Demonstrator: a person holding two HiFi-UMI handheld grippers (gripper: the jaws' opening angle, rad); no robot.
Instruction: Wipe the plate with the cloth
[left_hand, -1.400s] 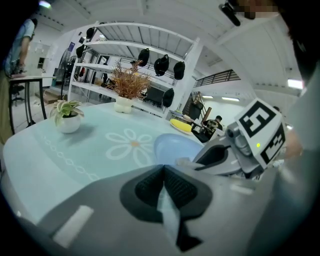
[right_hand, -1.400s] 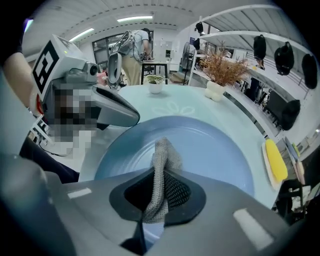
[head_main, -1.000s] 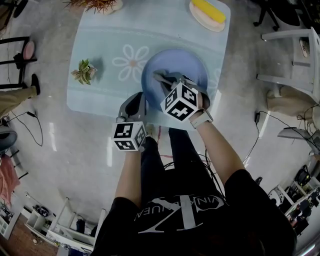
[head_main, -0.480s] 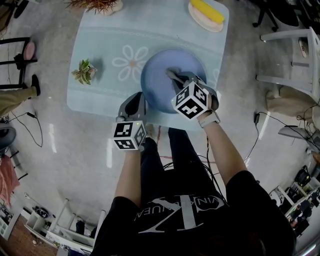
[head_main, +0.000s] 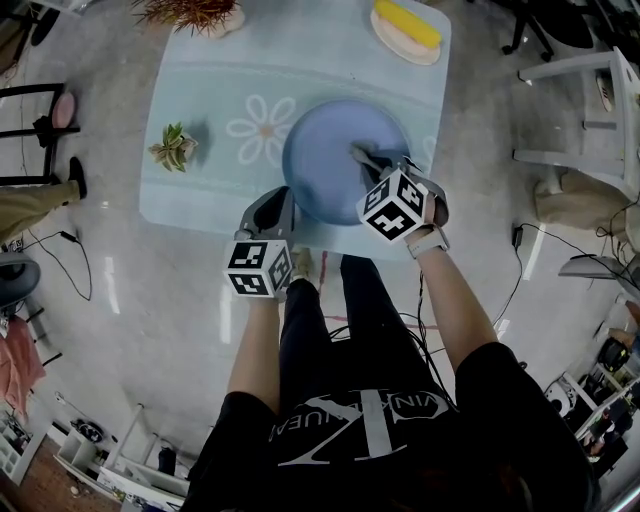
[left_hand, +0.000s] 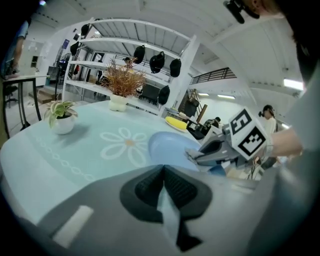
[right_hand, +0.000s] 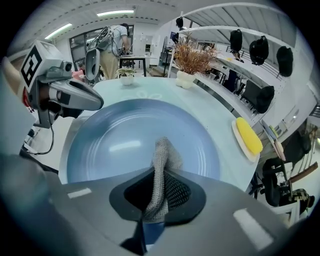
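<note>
A round blue plate lies on the near right part of a pale blue table with a daisy print. My right gripper is over the plate's right half, shut on a grey knitted cloth. In the right gripper view the cloth stands up from between the pads and droops onto the plate. My left gripper hovers at the table's near edge, just left of the plate, jaws shut with nothing held. The left gripper view shows the plate and the right gripper ahead.
A small potted plant stands at the table's left. A pot of dried stems is at the far edge. A yellow item on a pale dish sits at the far right corner. A white chair is on the floor at the right.
My right gripper has dragged the cloth across the plate from its middle toward the right side. The left gripper has stayed almost still.
</note>
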